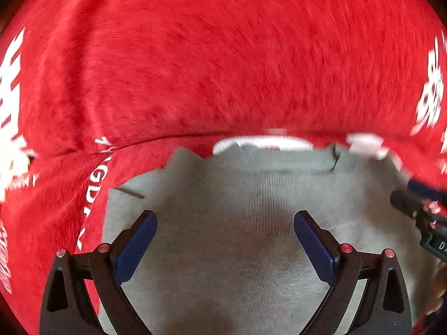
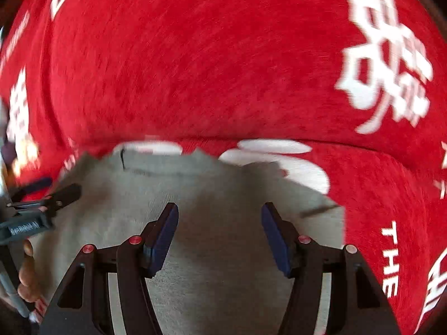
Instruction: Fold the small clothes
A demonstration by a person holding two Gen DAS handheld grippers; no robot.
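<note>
left wrist view: left gripper (image 1: 225,220) stood nearest, its jaws wide apart with nothing between them, hanging over a grey garment (image 1: 237,251). that garment lay flat on a red cloth (image 1: 223,55) printed with white lettering. its far edge met white patches on the cloth. the right gripper (image 1: 419,209) showed blurred at the right edge.

right wrist view: right gripper (image 2: 220,215) pointed down at the garment (image 2: 218,279), jaws apart and empty. the left gripper (image 2: 42,206) and fingers (image 2: 28,273) sat at the left, over the garment's edge. red cloth (image 2: 223,55) filled the rest.
</note>
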